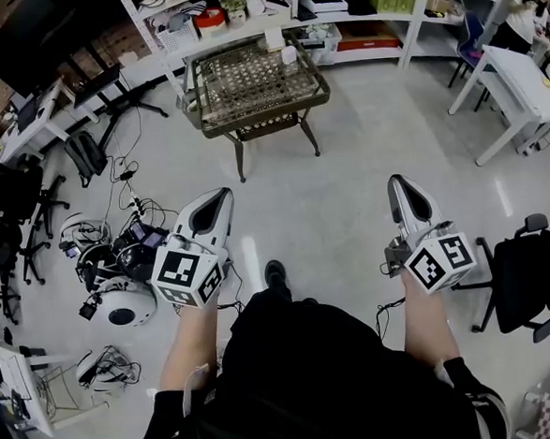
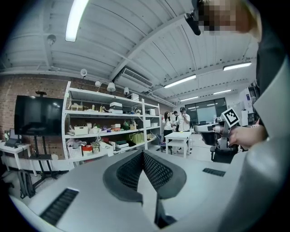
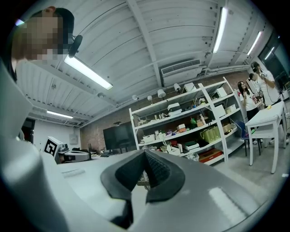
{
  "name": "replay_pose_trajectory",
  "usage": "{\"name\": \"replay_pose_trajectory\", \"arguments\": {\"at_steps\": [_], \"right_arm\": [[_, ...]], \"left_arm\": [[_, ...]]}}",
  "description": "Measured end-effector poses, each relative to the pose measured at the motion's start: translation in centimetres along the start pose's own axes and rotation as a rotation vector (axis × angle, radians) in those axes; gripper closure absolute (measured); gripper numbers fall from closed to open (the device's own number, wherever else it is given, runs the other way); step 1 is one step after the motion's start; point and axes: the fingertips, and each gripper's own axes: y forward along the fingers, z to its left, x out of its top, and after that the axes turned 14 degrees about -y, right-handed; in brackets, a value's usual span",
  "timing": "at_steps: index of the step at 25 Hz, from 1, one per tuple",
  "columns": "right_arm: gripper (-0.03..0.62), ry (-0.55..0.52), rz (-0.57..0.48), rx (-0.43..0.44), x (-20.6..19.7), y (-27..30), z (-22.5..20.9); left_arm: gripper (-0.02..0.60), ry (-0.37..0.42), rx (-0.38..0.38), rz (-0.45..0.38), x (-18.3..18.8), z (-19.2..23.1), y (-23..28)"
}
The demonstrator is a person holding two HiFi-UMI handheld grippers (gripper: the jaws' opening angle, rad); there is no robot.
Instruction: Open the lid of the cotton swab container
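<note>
Items [image 1: 276, 39] on wire-topped surface [image 1: 247, 83] showing too small for identifying; holding left claw [image 1: 221, 197] and right claw [image 1: 396, 183] closed, empty, facing cluttered shelves [image 1: 364, 15].

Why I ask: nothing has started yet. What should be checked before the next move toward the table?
1. Left claw shut, nothing between its jaws: ok.
2. Right claw shut, nothing between its jaws: ok.
3. Sight of the cotton swab container: cannot tell; the things on the table are too small to name.
4. Table within reach: not ok; it stands ahead across the floor.
5. Way to the table: ok; cables lie off to the left.
</note>
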Motion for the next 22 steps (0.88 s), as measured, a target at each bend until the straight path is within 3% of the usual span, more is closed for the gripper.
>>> {"name": "replay_pose_trajectory", "arguments": {"at_steps": [7,22], "right_arm": [[0.586,-0.017,0.029,0.006,0.1,3.4,-0.6],[0.586,0.029,0.065,-0.011,-2.1,16.4,-0.5]], "left_arm": [[0.577,-0.031,-0.021,0.011,-0.3,2.3,3.0],[0.577,-0.037,-0.088,0.042,1.3,12.4,10.6]]}}
